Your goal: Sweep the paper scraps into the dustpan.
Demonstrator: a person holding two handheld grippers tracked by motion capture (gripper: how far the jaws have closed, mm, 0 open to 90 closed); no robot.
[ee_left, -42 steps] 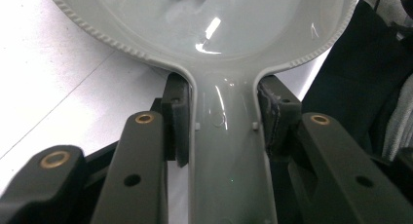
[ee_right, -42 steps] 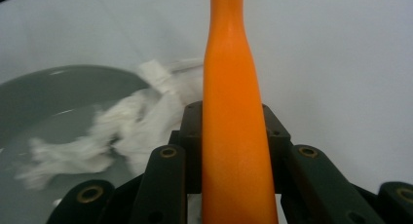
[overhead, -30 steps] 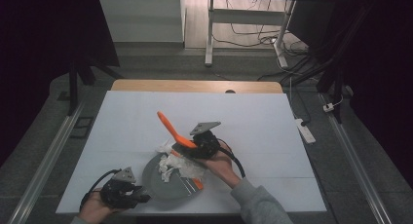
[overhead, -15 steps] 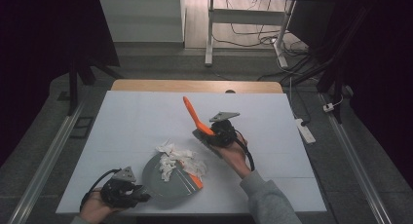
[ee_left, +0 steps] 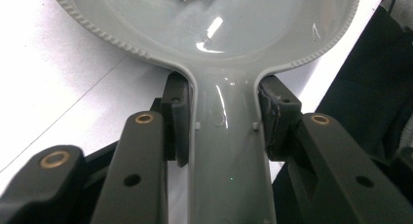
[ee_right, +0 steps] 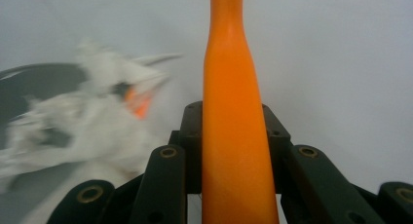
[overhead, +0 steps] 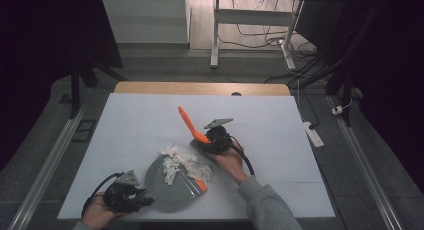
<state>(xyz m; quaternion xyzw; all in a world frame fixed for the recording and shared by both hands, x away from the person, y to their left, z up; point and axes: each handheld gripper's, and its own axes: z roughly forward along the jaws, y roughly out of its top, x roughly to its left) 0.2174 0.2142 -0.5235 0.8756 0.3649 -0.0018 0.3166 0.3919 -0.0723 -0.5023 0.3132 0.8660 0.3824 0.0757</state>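
So the right gripper [overhead: 209, 140] has its 2 jaws clamped tight on the orange brush handle [ee_right: 236, 131], and since half a second ago it's swung back toward the paper scraps [overhead: 181, 165], probably for another sweep. Left gripper [overhead: 131, 197] pinches the grey dustpan [ee_left: 229, 34] by its neck, with white crumpled scraps piled just ahead of it.

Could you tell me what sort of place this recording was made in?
Probably a lab or workshop recording station, not a home: a white-topped table ringed by dark curtains, loose cables on the floor beyond it, and a power strip lying beside the table.
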